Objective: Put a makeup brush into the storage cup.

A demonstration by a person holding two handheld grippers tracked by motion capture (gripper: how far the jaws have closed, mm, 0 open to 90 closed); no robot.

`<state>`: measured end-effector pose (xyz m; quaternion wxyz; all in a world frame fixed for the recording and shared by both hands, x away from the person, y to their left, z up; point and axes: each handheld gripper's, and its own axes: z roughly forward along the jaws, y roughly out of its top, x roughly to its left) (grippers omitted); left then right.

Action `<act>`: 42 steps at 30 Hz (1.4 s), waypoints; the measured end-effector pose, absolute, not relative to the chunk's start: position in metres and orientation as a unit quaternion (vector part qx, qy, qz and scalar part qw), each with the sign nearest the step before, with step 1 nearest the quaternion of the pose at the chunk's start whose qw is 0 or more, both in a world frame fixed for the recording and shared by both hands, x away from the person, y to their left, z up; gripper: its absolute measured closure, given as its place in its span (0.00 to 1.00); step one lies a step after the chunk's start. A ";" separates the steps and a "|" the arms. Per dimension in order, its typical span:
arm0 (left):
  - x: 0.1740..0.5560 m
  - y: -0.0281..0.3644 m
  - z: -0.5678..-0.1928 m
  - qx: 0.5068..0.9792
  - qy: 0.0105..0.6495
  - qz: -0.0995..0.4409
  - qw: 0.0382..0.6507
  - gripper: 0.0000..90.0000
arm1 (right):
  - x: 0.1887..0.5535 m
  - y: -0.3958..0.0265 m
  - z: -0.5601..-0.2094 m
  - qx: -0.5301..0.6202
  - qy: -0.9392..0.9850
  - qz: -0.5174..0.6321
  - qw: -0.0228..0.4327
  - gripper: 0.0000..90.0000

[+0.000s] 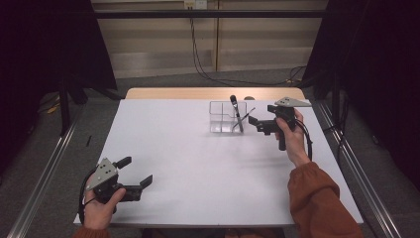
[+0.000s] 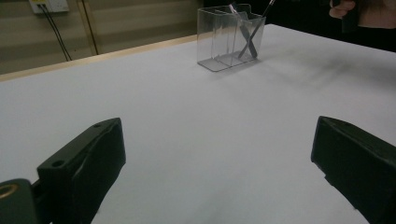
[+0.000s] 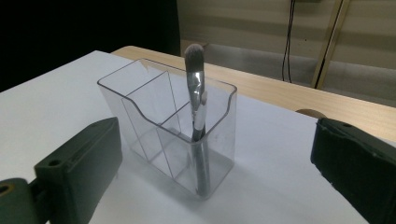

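Right gripper [image 1: 258, 125]: held in the person's right hand [image 1: 289, 134] at the far right of the desk, jaws spread wide and released, nothing between them; it points toward the clear holder just beside it.
Brush [image 3: 197, 121]: stands in the end compartment of the holder nearest the right gripper, bristles up, handle down on the floor of the compartment, leaning a little against the wall; from the high view it shows as a dark stick [image 1: 236, 113] tilted in the holder's right part.
Clear holder [image 3: 140, 116]: a see-through box with dividers, upright on the desk, apart from the jaws of the right gripper; in the left gripper view it sits far off [image 2: 219, 46] with two thin things crossed inside it.
Left gripper [image 1: 133, 174]: held in the left hand [image 1: 99, 208] at the near left corner, jaws wide apart and empty, well apart from the holder.
Desk [image 1: 188, 163]: white top, wooden edge along the far side.
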<state>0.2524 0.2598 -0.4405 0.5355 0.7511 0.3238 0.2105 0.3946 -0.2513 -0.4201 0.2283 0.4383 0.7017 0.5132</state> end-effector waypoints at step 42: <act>0.249 0.262 -0.439 0.729 0.329 0.217 0.559 0.03 | 0.289 -0.271 -0.432 0.438 0.679 0.524 0.270 0.02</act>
